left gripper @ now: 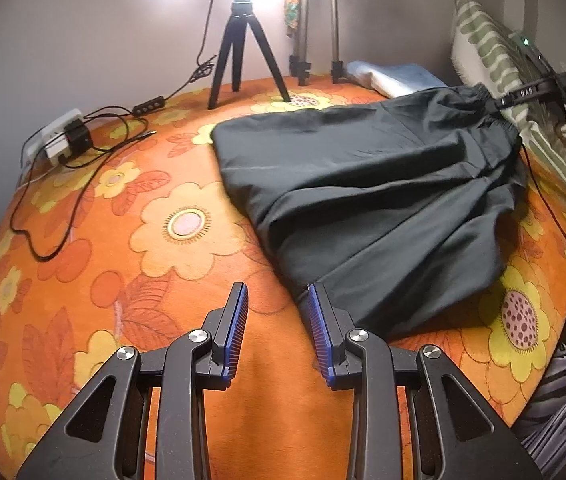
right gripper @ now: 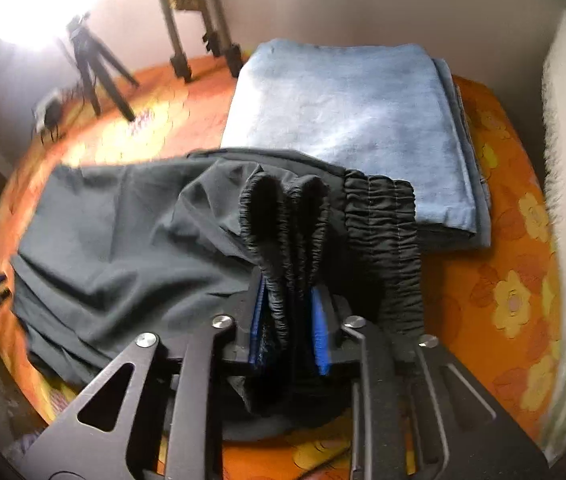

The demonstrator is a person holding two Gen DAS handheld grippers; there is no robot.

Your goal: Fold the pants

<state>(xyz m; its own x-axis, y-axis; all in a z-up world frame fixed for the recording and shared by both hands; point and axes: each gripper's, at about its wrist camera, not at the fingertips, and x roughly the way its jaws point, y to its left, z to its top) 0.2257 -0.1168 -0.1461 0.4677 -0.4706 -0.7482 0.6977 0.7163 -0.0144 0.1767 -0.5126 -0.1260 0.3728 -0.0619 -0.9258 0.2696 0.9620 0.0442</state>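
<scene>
One black pants [left gripper: 383,200], one folded blue towel [right gripper: 347,120] beyond. Right tongs [right gripper: 289,320] clamped waistband [right gripper: 287,216]; left tongs [left gripper: 278,328] gaped empty beside hem.

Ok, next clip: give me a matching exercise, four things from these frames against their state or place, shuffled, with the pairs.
Things:
1. dark grey-black fabric pants
2. folded light blue denim garment
3. left gripper
4. right gripper

States or places:
A. open, fingers at the near hem of the cloth
B. shut on a bunched elastic waistband
C. stacked neatly beyond the waistband, by the wall
D. spread across the orange floral cover, partly folded

Pairs: 1-D, 2-C, 3-A, 4-B
</scene>
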